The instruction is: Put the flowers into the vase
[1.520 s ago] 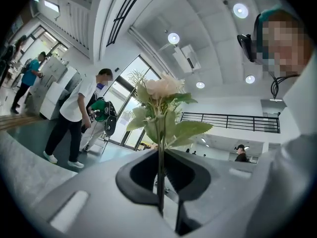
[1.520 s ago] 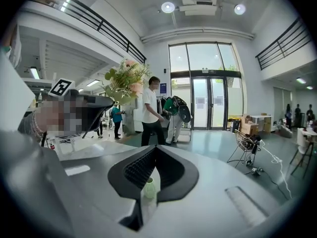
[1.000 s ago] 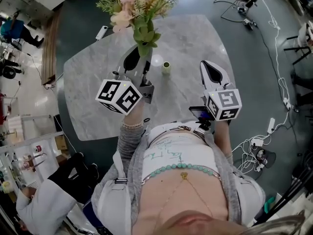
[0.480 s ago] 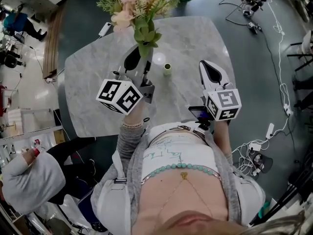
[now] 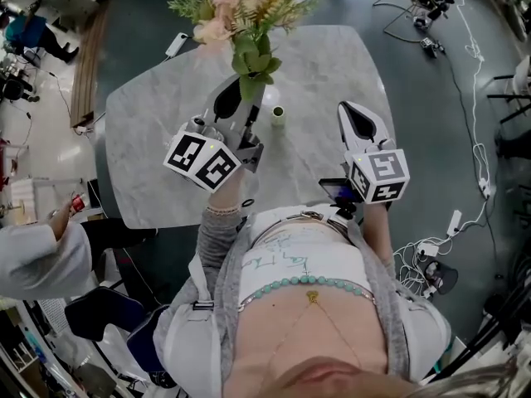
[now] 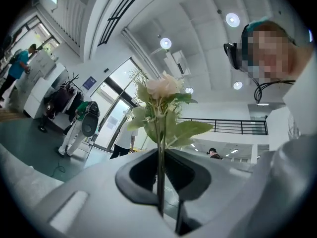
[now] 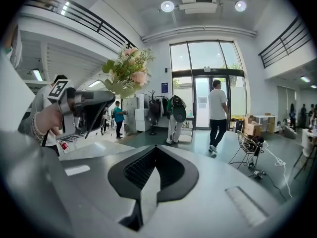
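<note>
A bouquet of pink and cream flowers [image 5: 239, 2] with green leaves stands upright above the far side of the grey marble table [image 5: 158, 139]. My left gripper [image 5: 241, 99] is shut on its stems. In the left gripper view the thin stems [image 6: 160, 182] run up between the closed jaws of the left gripper [image 6: 161, 185] to a pale bloom [image 6: 163, 87]. A small green vase [image 5: 279, 116] stands on the table just right of that gripper. My right gripper [image 5: 355, 121] hovers over the table's near right part. The right gripper [image 7: 153, 155] is shut and empty, with the bouquet [image 7: 128, 73] to its left.
A person in a white coat [image 5: 37, 259] bends at the table's left. Cables and a power strip [image 5: 459, 214] lie on the floor to the right. A small white object [image 5: 265, 98] sits beside the vase. People [image 7: 217, 115] walk near the glass doors, by a wire stand [image 7: 247, 144].
The left gripper and its bouquet have drifted slightly right, closer to the vase. The right gripper has barely shifted. The person in white has moved up along the left side.
</note>
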Available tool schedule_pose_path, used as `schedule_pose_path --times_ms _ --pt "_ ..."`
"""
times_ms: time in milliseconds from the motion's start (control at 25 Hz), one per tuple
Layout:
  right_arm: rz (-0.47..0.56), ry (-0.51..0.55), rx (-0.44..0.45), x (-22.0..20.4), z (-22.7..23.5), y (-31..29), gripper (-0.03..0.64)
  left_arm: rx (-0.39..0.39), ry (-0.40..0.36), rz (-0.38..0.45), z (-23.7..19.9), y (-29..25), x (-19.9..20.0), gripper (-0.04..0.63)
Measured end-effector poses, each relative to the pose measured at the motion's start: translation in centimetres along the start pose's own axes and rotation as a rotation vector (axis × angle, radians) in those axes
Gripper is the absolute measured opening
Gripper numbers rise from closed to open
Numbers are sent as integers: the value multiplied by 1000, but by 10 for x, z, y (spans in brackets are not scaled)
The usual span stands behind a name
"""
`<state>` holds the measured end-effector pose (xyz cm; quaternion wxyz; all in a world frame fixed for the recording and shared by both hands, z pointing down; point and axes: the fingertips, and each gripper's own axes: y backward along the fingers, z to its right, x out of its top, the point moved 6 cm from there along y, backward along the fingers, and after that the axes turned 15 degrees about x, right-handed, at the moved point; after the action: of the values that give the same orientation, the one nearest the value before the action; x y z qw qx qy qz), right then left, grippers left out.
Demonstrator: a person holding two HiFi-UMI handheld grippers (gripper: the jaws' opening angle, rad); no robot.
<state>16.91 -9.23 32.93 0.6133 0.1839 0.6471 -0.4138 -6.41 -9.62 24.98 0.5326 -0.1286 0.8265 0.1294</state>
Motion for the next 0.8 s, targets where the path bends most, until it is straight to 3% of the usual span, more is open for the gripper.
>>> schedule_pose_path --times_ms 120,360,800 --pt "-13 -3 -5 -3 6 2 26 -48 44 37 -3 -6 -8 40" --pt "-54 -15 -31 -11 15 2 26 -95 15 98 -15 -16 -17 40" --pt "-135 -41 -63 -30 9 -3 26 -144 29 71 -41 -26 -52 38"
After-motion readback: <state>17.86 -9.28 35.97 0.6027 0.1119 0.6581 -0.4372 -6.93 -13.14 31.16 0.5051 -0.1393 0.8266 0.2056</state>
